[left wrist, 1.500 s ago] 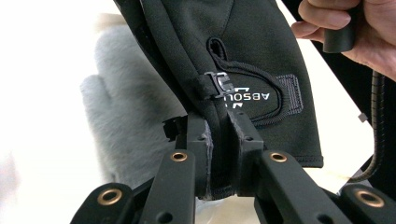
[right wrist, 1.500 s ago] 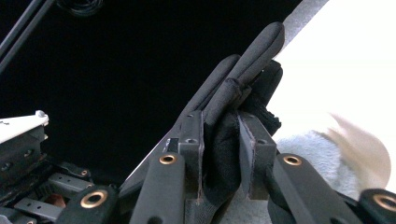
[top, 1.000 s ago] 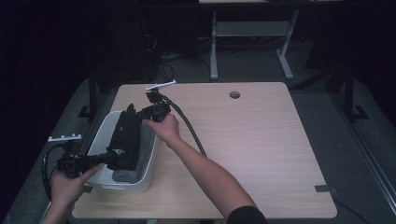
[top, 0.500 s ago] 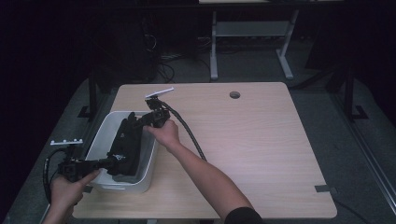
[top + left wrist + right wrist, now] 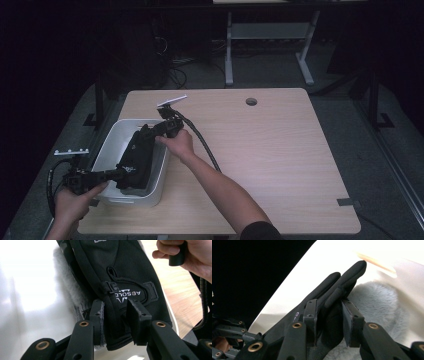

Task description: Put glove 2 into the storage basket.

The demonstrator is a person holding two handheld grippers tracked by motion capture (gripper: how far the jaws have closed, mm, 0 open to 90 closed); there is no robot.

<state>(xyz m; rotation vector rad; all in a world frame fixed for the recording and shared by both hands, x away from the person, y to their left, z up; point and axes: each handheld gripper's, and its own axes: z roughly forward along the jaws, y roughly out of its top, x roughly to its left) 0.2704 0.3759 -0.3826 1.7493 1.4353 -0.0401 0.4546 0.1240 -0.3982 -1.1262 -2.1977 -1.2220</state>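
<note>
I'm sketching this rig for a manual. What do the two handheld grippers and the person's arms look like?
Both grippers, left and right, are black, each with two flat-padded fingers on linkage bars with brass-coloured pivots. A thick black cable trails from the right one. The forearms are bare below a dark sleeve.

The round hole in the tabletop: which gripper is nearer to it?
The right gripper. It is at the far end of the white bin, left of the hole. The left gripper is at the bin's near end.

The glove lies in the bin at the table's left edge, over a furry item.
</note>
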